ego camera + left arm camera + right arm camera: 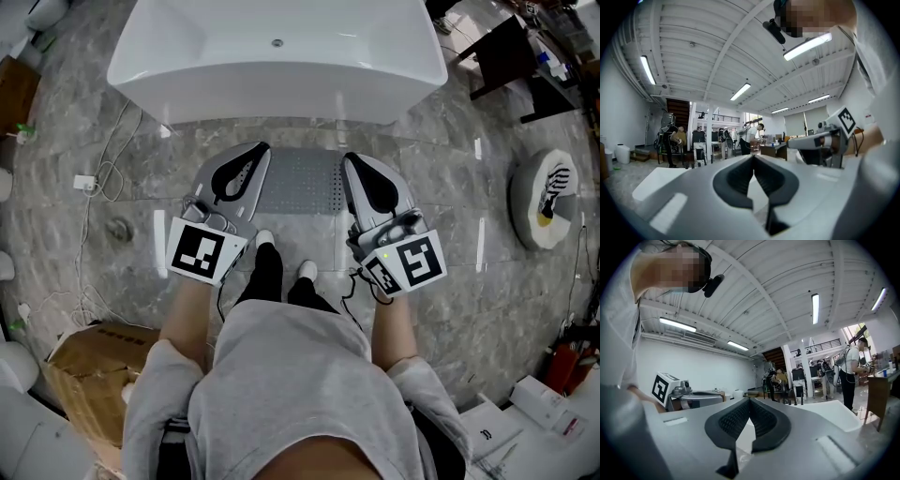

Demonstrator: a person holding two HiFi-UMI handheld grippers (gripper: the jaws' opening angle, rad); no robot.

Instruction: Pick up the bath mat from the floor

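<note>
Floor (122,141) logged as grey stone, white bathtub (281,56) on it at top of head view. Spotted grey bath mat (302,183) flat on floor just before tub, between both grippers, not held. Found left gripper (257,150) level by mat's left edge, fingers pressed together, empty. Found right gripper (349,159) likewise by right edge, fingers closed on nothing.

No legible words or numbers, coded square markers on left hand-held gripper (255,155) and right hand-held gripper (352,164)
</note>
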